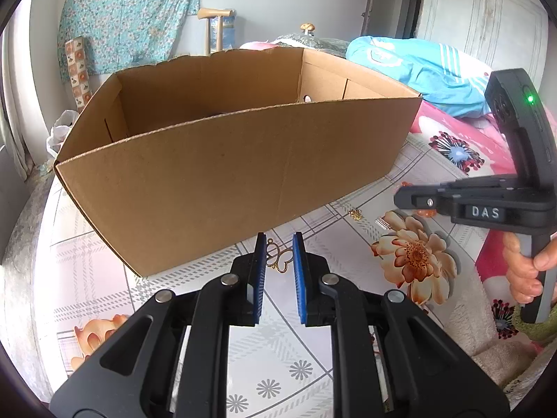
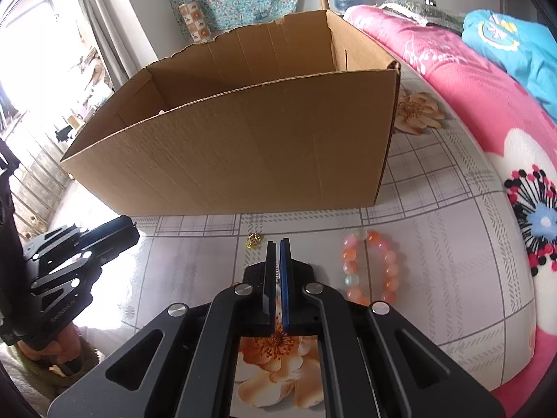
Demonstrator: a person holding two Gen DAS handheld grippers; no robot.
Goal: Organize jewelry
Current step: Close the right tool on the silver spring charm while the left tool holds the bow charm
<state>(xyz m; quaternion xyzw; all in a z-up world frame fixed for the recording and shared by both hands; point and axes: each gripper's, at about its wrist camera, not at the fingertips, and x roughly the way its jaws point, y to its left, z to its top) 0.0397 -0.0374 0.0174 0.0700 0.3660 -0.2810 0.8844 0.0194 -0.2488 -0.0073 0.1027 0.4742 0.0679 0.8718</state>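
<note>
Before the cardboard box (image 1: 222, 174), the left gripper (image 1: 279, 244) is pinching a gold butterfly pendant (image 1: 280, 261); the right gripper (image 2: 278, 249), beside the bead bracelet (image 2: 372, 268), is clamping a small silvery piece (image 2: 278, 271).

Box (image 1: 222, 174): you see plain brown corrugated cardboard, matt, with a ragged torn far rim.
Table cover (image 2: 435, 244): looks like smooth, glossy plastic sheet printed with checks and flowers; it throws glare at your near left.
Bracelet (image 2: 370, 266): round, polished beads, orange, pink and milky, slightly translucent.
Butterfly pendant (image 1: 280, 259): thin gold-coloured openwork metal, shiny.
Small charm (image 2: 254, 240): bright gold-coloured metal.
Left gripper (image 1: 279, 254): matt black plastic frame, shiny metal pins, blue ribbed pads.
Right gripper (image 2: 278, 254): the same matt black plastic, one blue pad.
Blanket (image 2: 470, 80): your far right holds soft, fuzzy pink fleece.
</note>
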